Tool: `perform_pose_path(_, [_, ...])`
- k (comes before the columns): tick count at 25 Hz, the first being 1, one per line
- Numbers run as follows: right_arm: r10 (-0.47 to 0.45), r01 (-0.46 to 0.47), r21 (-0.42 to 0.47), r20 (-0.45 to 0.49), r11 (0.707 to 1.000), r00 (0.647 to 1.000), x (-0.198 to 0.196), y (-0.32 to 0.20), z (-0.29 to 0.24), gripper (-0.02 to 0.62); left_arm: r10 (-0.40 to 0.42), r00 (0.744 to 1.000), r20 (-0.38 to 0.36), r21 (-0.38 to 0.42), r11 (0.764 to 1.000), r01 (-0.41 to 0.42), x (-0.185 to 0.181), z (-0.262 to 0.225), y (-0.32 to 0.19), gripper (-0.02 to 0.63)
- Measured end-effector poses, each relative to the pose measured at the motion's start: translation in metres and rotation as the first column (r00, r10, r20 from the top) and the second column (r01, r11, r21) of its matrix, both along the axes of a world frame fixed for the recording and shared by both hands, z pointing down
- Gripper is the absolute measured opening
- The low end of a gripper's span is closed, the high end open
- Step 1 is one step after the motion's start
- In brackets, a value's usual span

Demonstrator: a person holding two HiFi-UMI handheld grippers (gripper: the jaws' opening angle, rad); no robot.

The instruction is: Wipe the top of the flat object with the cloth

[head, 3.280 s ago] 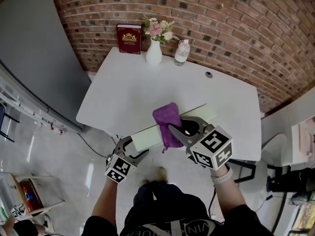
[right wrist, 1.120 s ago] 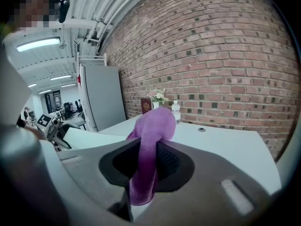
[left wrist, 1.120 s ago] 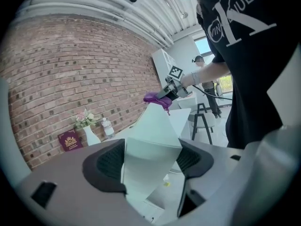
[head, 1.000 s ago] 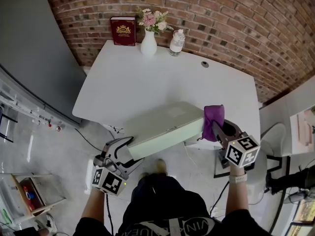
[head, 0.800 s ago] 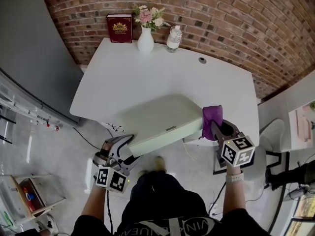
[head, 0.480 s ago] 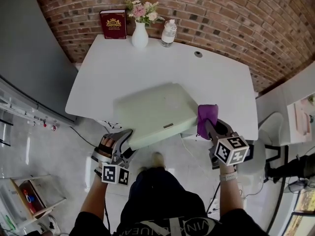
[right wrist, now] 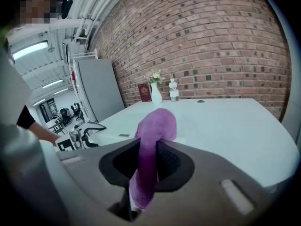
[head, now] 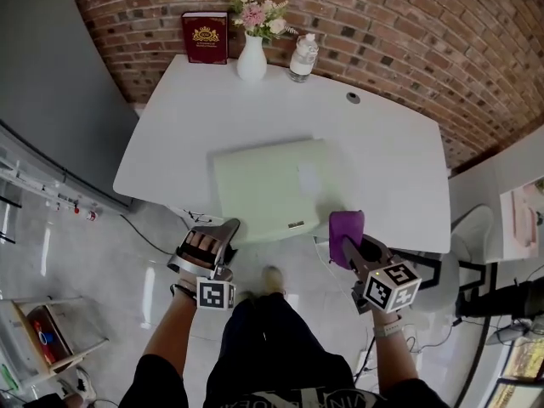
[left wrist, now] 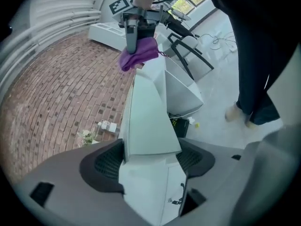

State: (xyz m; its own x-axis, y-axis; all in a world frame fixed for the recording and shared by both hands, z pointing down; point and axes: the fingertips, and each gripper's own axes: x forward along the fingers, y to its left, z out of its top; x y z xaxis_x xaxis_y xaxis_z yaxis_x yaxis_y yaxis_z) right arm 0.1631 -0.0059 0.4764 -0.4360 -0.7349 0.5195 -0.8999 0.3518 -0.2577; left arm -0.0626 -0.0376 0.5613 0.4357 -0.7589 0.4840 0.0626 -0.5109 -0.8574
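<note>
A: Head view first; where's everything?
B: flat object lies flat on the bench; left hand-held gripper at its near left corner; right hand-held gripper just off its near right corner, clamped on the cloth; vase well beyond its far edge.
A: Left gripper view?
B: Jaws wide, just been opening; flat object's edge sits btw them, pads look barely off it.
A: Right gripper view?
B: Jaws narrow, pinching the cloth; it stands up past the tips.
A: How to do this well?
B: IMO back the left one straight off, no dragging; then bring cloth onto the top, lay it flat, light pressure, overlapping strokes edge to edge; no shoving toward the near side.
A: Vs a sec ago?
B: Then flat object was tilted, near edge up in the left jaws; now it's down; cloth has dropped from its right edge to the near right corner.
</note>
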Motion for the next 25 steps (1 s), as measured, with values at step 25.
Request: perform_pose_path(25, [-0.093,0.093,-0.007,0.056,0.996,0.994,-0.059,-0.006,0.005,0.069,-0.288,0.749,-0.597,-0.611,0.768,-0.192,-0.002,-0.041,0.029,0.337])
